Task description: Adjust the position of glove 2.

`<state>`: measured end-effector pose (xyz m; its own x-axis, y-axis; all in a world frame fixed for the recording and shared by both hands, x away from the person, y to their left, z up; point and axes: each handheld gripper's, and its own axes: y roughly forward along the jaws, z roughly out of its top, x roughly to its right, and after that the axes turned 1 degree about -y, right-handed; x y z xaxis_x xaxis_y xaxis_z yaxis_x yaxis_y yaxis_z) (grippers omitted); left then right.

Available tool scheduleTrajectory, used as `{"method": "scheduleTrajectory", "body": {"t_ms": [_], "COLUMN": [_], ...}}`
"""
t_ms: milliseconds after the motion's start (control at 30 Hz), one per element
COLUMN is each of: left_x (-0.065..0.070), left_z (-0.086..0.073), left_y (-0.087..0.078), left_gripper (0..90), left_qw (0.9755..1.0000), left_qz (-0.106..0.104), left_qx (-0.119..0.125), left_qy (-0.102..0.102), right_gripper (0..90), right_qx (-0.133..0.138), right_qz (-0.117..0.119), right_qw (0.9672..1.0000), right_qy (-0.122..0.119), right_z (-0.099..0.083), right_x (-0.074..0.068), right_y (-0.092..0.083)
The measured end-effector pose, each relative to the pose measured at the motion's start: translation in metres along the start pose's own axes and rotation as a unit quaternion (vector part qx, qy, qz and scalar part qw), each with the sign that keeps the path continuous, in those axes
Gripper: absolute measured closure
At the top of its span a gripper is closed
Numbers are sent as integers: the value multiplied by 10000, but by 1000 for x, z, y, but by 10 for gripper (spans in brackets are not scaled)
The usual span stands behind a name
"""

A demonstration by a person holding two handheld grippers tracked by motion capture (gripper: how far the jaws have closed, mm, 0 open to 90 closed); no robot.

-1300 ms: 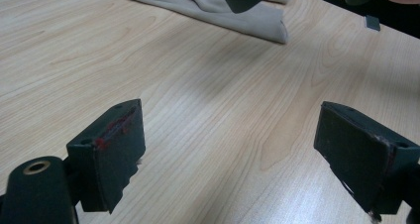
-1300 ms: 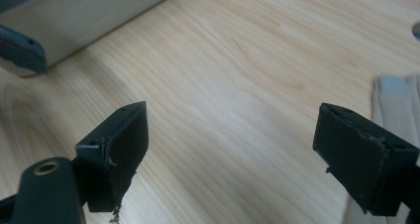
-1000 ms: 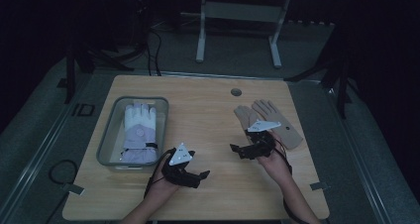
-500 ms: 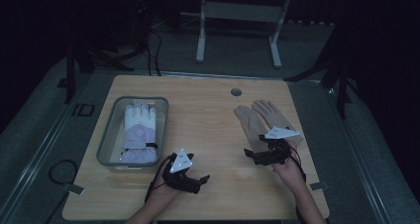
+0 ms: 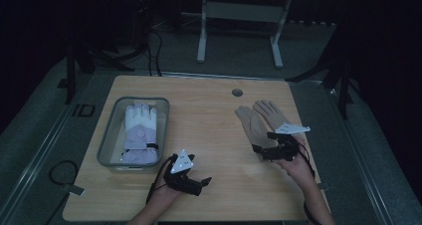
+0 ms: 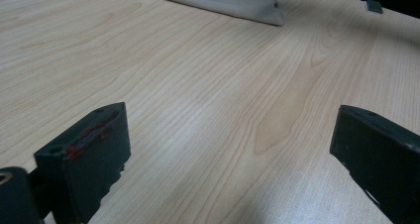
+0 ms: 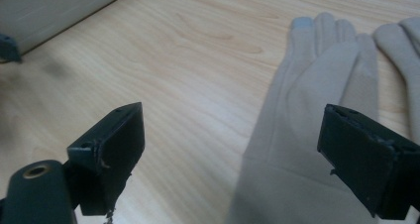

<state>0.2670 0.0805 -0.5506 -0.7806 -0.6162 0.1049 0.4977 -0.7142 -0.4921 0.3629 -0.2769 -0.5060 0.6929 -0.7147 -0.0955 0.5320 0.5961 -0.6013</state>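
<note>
Two beige gloves lie flat side by side on the right of the wooden table, one [image 5: 250, 124] left of the other [image 5: 271, 113]. My right gripper [image 5: 260, 151] hovers at their cuff end, open, jaws pointing left. In the right gripper view the right gripper [image 7: 233, 135] has the nearer beige glove [image 7: 317, 100] under its right jaw and the second glove [image 7: 403, 40] beyond. My left gripper [image 5: 201, 181] rests near the front edge; its jaws have just been opening. In the left gripper view the left gripper [image 6: 233, 130] is open over bare wood, a beige cuff [image 6: 233, 1] far ahead.
A grey bin [image 5: 110, 135] on the table's left holds a white and lavender glove [image 5: 140, 128]; its wall [image 7: 54, 11] shows in the right gripper view. A round hole [image 5: 237, 92] sits near the far edge. Dark floor and a metal stand lie beyond.
My right gripper has slid to the right along the gloves' cuffs. The left gripper has stayed in place and its jaws have spread wider.
</note>
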Motion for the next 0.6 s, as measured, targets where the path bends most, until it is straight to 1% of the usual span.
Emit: {"method": "scheduleTrajectory", "body": {"t_ms": [67, 100, 200, 233, 267, 300, 333, 367, 400, 433, 467, 500, 567, 600], "left_x": [0, 1, 0, 0, 0, 0, 0, 0, 1, 2, 2, 3, 3, 3], "left_z": [0, 0, -2, -2, -2, -2, -2, -2, -2, -2, -2, -2, -3, -3], "left_y": [-1, -1, 0, 0, 0, 1, 1, 1, 2, 2, 2, 2, 2, 2], "left_gripper": [19, 19, 18, 15, 15, 15, 15, 15, 15, 15, 15, 15, 15, 15], "left_qw": [10000, 10000, 10000, 10000, 10000, 9999, 9999, 9999, 10000, 10000, 10000, 10000, 9999, 9999], "left_qz": [1, -27, -68, -68, -68, -91, -88, -88, -69, -59, -56, -65, -73, -88], "left_qx": [2, -2, -32, -32, -32, -51, -47, -47, -46, -55, -51, -36, -46, -44], "left_qy": [-7, -18, -39, -39, -39, -48, -37, -37, -5, 34, 54, 51, 60, 54], "right_gripper": [109, 146, 201, 201, 201, 259, 284, 298, 325, 391, 411, 417, 476, 480], "right_qx": [0, -15, -47, -47, -33, -29, -19, -27, -75, -135, -184, -213, -275, -310], "right_qz": [0, -184, -364, -364, -433, -564, -609, -632, -658, -743, -820, -824, -853, -860], "right_qw": [10000, 9998, 9993, 9993, 9991, 9984, 9981, 9979, 9977, 9970, 9964, 9963, 9959, 9957], "right_qy": [0, -27, -10, -10, 3, 10, 36, 112, 153, 143, 129, 122, 120, 135], "right_z": [0, 4, 9, 9, 11, 14, 16, 17, 19, 20, 22, 23, 24, 24], "right_x": [0, 7, 13, 13, 16, 20, 23, 26, 29, 31, 33, 35, 38, 41], "right_y": [0, 5, 10, 10, 12, 15, 16, 18, 21, 23, 26, 29, 34, 37]}}
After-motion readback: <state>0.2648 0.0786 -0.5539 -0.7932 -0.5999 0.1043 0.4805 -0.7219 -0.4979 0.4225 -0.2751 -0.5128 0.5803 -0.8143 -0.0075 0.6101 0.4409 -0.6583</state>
